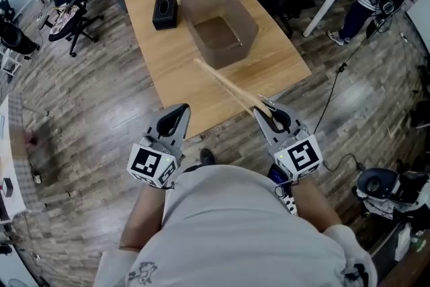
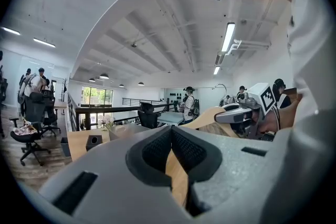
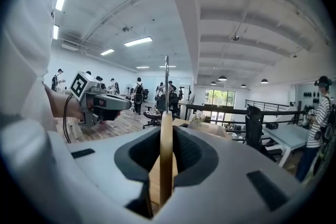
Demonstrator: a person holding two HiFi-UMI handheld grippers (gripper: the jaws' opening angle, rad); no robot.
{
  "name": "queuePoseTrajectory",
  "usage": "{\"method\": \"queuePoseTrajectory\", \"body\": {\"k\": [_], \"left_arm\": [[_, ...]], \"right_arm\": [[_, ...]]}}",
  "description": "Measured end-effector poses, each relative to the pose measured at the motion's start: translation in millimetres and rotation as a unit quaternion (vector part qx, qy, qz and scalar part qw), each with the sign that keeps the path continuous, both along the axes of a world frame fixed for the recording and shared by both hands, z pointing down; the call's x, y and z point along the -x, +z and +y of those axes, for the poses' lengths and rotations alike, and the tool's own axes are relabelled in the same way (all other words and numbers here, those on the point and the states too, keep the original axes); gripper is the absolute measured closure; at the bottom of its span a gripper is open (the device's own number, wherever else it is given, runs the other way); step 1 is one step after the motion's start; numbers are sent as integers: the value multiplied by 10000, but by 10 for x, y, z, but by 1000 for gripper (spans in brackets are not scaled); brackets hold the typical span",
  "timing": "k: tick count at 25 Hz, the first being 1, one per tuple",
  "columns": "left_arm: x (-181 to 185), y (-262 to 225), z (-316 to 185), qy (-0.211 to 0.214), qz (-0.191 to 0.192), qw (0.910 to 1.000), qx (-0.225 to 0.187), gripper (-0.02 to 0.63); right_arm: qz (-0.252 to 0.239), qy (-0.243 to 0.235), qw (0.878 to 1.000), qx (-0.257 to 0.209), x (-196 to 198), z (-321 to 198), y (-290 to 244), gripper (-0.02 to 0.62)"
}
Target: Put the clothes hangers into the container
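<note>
Risk: the wooden hanger (image 1: 225, 83) is being held near its hook only, so its long arm may be pivoting in the pads, catching the rim of the container (image 1: 247, 29) or dropping short onto the table (image 1: 275, 67); right now it is reaching over the table with its far tip near the container, not in it. The right gripper (image 1: 265, 116) is clamping partway closed on the hanger. The left gripper (image 1: 181, 111) is holding nothing, with its jaw tips pressed together.
</note>
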State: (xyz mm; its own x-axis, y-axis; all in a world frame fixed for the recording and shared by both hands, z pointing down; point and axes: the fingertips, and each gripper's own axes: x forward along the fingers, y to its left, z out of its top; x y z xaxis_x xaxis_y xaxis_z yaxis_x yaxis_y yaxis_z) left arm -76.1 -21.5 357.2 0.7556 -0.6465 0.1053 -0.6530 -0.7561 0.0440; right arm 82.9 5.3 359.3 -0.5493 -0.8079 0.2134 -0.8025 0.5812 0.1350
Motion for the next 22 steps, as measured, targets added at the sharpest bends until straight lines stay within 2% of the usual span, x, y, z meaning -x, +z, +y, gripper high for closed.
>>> {"method": "queuePoseTrajectory", "body": {"k": [13, 22], "left_arm": [[397, 21, -664, 142, -41, 9999, 80, 598], [360, 171, -1059, 21, -91, 9997, 222, 600]], "right_arm": [[101, 253, 9996, 45, 275, -742, -35, 534], [219, 187, 9994, 206, 163, -1235, 139, 534]]}}
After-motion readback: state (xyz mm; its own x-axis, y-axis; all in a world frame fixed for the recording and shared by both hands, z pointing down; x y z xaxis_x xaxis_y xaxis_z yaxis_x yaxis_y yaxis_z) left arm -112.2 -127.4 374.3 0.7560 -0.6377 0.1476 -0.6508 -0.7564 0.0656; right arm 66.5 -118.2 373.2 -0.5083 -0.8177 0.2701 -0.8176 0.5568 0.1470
